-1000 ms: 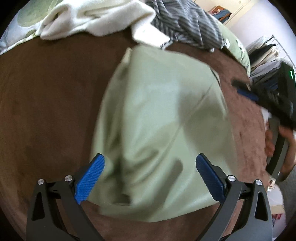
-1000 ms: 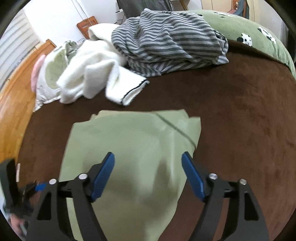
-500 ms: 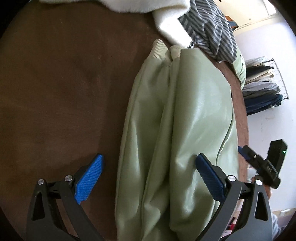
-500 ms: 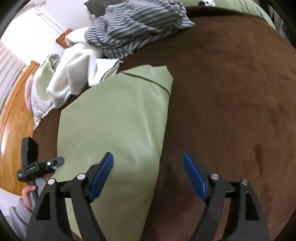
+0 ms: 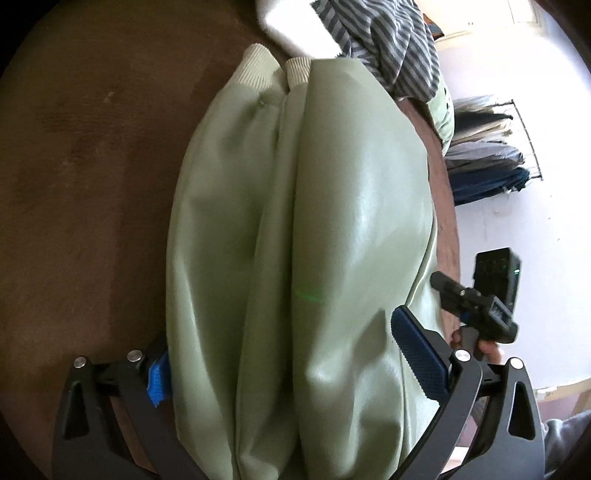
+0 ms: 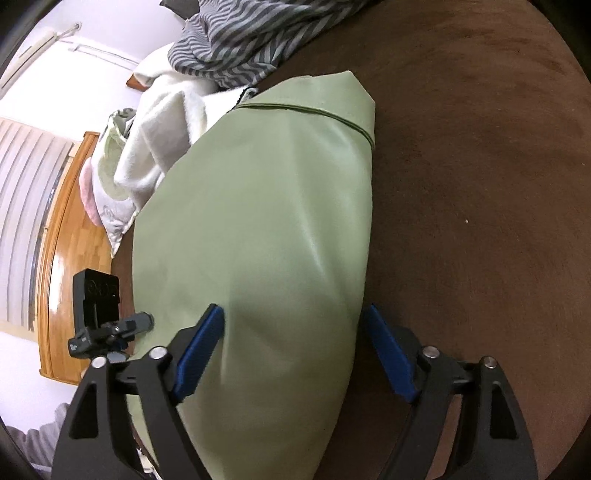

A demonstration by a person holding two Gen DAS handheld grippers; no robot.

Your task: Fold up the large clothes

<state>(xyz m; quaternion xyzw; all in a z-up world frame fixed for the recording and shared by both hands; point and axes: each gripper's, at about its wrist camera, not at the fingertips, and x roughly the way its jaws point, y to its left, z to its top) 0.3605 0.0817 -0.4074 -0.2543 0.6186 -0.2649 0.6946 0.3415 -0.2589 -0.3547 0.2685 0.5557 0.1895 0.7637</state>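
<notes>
1. Green jacket (image 5: pixel 332 229): folded long bundle on brown bed (image 5: pixel 92 166), mid-surface; long axis runs away from both cams, ribbed cuffs (image 5: pixel 275 75) at far end by striped top (image 6: pixel 236 40).
2. Left gripper (image 5: pixel 291 354), right gripper (image 6: pixel 293 350): fingers wide apart, straddling near end, gripping nothing.
3. Risk: slick fabric, bundle may spring open if pinched shallow.

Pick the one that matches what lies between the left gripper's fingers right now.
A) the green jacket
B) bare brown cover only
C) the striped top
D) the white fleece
A: in the left wrist view the green jacket fills the gap of the left gripper, whose jaws stand wide apart; the striped top and the white fleece lie far beyond its cuffs.
</notes>
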